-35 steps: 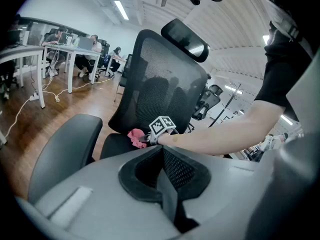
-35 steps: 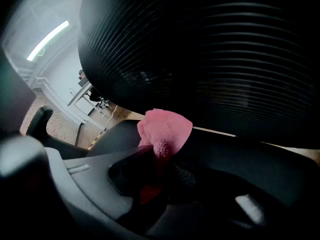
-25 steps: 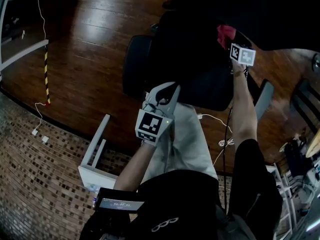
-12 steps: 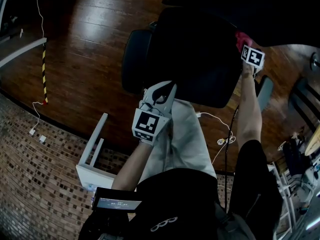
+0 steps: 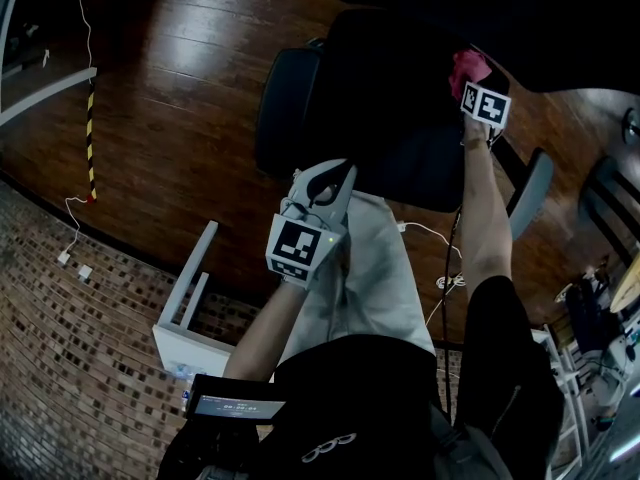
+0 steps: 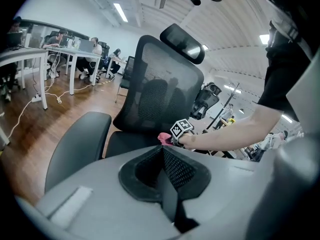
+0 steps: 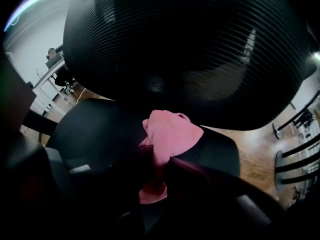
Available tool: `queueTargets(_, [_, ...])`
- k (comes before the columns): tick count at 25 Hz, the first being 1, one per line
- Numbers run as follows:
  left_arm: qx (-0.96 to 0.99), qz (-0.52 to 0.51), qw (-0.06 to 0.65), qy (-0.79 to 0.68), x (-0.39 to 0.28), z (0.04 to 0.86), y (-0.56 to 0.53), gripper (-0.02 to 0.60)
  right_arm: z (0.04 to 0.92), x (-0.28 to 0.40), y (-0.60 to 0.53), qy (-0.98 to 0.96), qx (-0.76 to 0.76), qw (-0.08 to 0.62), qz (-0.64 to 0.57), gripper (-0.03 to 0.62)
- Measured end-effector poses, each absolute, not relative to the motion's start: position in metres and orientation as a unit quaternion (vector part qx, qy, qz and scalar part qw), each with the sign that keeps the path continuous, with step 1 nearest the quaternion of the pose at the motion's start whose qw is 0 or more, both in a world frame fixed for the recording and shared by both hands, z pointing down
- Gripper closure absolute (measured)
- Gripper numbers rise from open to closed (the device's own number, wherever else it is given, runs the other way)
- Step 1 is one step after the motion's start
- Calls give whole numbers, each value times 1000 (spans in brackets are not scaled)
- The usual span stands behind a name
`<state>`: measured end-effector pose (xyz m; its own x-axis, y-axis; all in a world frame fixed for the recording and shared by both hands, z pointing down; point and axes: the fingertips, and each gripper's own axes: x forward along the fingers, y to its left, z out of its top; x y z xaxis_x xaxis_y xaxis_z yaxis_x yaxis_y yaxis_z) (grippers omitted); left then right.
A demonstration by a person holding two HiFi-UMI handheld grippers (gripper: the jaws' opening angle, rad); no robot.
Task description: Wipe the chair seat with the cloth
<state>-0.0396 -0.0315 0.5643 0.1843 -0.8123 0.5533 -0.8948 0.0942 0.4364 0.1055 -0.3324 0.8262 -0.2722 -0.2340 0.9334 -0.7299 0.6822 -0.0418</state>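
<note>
The right gripper [image 7: 151, 166] is pinching the pink cloth [image 7: 172, 131], holding it on the black chair seat [image 5: 400, 108] near the seat's 2 o'clock edge. The left gripper [image 6: 161, 154] is hanging at the seat's 6 o'clock, jaws pressed together on nothing.

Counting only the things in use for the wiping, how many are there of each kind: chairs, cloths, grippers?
Chairs: 1, the office chair
Cloths: 1, the pink cloth
Grippers: 2, the left gripper shut on nothing, the right gripper shut on the pink cloth
Total: 4
</note>
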Motion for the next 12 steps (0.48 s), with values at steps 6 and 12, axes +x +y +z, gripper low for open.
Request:
queueTargets(6, [668, 56, 377, -639, -47, 564, -17, 589, 836, 19, -267, -790, 252, 490, 269, 523])
queueTargets(12, [668, 56, 377, -640, -54, 560, 1, 589, 822, -68, -205, -816, 187, 464, 290, 523])
